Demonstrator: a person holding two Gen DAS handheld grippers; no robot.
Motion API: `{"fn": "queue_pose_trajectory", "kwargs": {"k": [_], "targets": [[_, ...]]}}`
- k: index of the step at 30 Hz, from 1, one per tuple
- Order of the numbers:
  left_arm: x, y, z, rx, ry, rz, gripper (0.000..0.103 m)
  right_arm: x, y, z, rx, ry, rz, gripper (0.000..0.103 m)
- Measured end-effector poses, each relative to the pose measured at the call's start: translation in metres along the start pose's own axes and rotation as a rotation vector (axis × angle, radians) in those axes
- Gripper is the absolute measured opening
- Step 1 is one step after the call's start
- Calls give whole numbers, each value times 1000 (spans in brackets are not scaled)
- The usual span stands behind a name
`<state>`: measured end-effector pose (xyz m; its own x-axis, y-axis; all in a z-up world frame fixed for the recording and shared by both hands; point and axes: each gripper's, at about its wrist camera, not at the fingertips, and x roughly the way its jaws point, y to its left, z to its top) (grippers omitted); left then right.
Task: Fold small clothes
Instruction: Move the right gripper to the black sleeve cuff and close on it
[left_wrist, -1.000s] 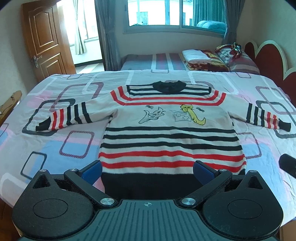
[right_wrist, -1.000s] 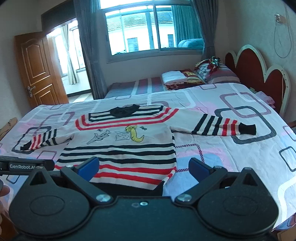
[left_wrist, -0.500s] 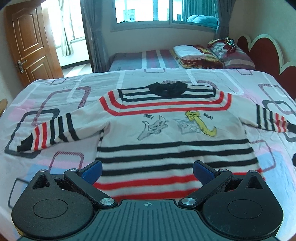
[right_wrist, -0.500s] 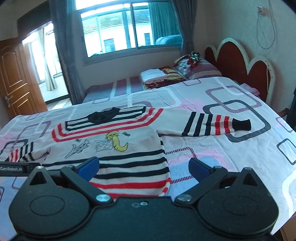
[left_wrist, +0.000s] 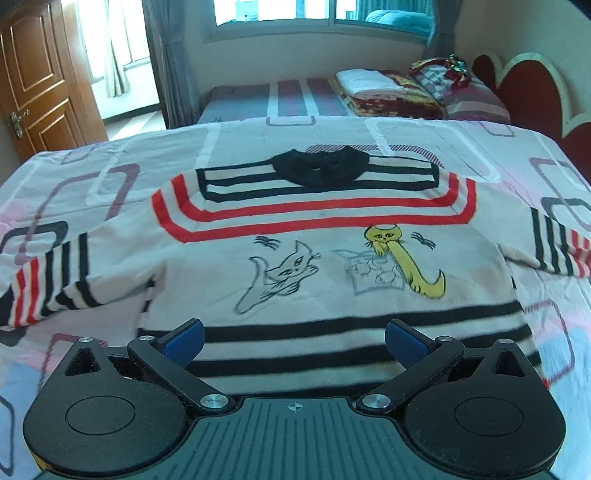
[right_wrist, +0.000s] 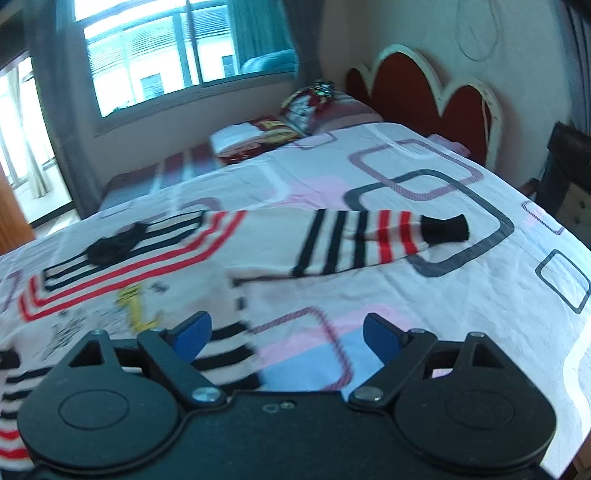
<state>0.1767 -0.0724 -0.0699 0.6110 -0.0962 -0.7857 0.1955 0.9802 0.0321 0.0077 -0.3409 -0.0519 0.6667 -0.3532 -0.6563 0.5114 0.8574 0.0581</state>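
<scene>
One sweater (left_wrist: 325, 266) lay flat on the bed (right_wrist: 480, 295), ahead of and under both grippers. The left gripper (left_wrist: 293, 341) and right gripper (right_wrist: 286, 338) each gaped wide, holding nothing. Two sleeves were spread.

Patterned bed (left_wrist: 480, 155); striped sweater (left_wrist: 325, 258) flat on top

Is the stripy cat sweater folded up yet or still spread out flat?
Spread out. The sweater lies flat on the bed, front up, both sleeves stretched out sideways, with no fold in it.
</scene>
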Motion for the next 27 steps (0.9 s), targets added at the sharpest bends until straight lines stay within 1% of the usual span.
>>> {"fn": "queue_pose_trajectory", "kwargs": {"k": [4, 9, 14, 18, 23, 25, 27], "targets": [[21, -19, 12, -12, 7, 25, 103, 45, -32, 18, 39, 48, -16, 78], [52, -43, 28, -18, 19, 70, 103, 96, -65, 39, 61, 99, -45, 78], [78, -59, 39, -37, 38, 76, 103, 132, -95, 52, 119, 127, -71, 75], [97, -71, 49, -30, 48, 100, 103, 159, -118, 58, 178, 152, -88, 73], [103, -74, 53, -24, 53, 107, 103, 181, -149, 58, 325, 156, -103, 52], [104, -72, 52, -28, 60, 104, 103, 185, -157, 60, 364, 129, -120, 49], [107, -68, 52, -38, 74, 103, 103, 189, -161, 64, 391, 117, -118, 47]]}}
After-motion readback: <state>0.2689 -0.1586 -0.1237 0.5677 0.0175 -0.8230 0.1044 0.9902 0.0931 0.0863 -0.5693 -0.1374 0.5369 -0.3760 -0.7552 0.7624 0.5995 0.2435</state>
